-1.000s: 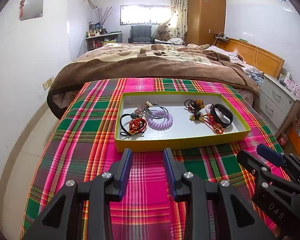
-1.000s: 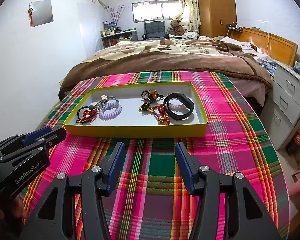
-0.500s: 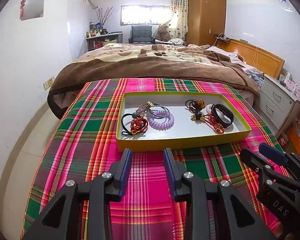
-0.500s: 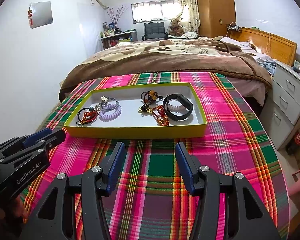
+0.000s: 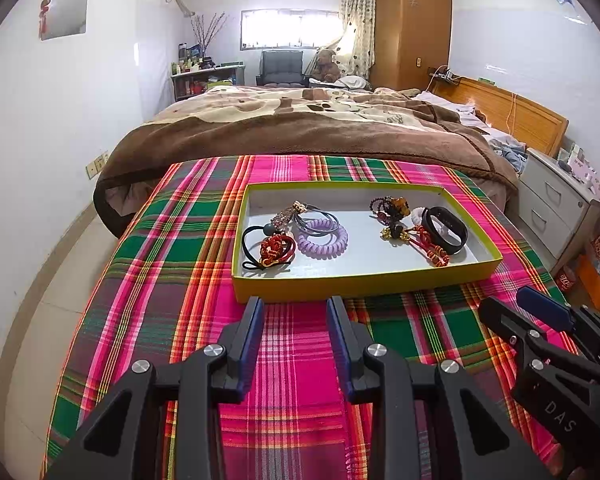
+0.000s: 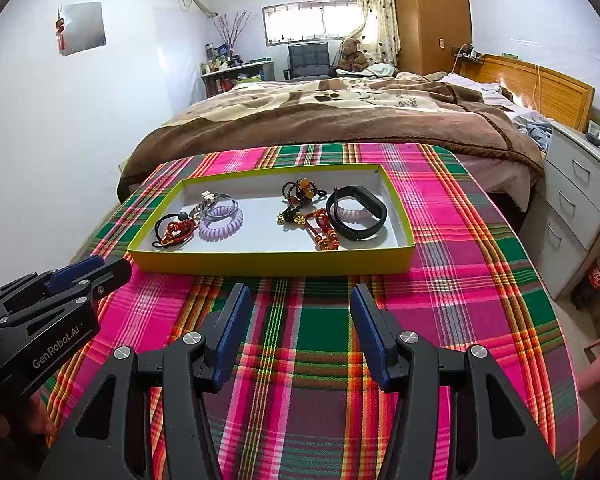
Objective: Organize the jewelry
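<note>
On the plaid cloth (image 5: 148, 280), the tray (image 5: 364, 280) is sitting unmoved; left gripper (image 5: 294, 306) and right gripper (image 6: 296, 292) are still hovering at its near edge, jaws apart, empty.

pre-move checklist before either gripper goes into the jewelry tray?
1. Left gripper jaws apart, nothing between: ok.
2. Right gripper jaws apart, nothing between: ok.
3. Both short of the yellow tray, not touching it: ok.
4. Tray flat on the plaid cloth: ok.
5. Pieces separated for a clean pick: not ok; black band lies around a pale coil, purple coil tie overlaps neighbours.
6. Whether the red knotted cords are tangled: cannot tell.
</note>
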Motion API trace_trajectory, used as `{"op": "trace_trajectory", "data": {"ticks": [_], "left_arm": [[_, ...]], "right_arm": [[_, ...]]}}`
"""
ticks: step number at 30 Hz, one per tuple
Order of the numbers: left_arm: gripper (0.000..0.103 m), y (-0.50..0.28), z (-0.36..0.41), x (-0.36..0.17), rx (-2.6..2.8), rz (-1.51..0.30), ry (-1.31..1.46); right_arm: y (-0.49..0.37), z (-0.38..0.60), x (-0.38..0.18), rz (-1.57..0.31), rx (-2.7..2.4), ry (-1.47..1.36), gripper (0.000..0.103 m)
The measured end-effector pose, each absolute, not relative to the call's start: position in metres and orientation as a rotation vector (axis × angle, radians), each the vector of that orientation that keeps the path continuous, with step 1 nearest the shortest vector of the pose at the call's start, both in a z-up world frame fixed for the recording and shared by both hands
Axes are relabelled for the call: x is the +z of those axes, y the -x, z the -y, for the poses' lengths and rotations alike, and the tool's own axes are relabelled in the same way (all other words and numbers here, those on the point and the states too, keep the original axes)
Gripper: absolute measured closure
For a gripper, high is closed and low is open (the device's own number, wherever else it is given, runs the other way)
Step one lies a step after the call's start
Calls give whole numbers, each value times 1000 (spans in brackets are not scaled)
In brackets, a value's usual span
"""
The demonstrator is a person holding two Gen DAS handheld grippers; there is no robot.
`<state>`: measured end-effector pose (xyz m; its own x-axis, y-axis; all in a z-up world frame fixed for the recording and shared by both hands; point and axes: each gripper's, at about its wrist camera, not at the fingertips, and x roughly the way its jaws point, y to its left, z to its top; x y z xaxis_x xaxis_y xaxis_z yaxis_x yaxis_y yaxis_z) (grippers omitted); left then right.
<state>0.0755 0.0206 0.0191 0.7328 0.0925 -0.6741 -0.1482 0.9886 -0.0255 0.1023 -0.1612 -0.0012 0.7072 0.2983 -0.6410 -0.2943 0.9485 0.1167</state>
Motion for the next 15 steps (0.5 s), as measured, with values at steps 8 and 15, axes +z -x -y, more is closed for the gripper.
{"op": "trace_trajectory", "data": {"ticks": [8,15], "left_arm": [[71,-76,-21,19,132,-738,79],[71,-76,-19,18,127,-740,78]], "right_arm": [[-103,162,-2,-715,325,-10,50],[-104,163,-2,-717,324,-11,50]]}}
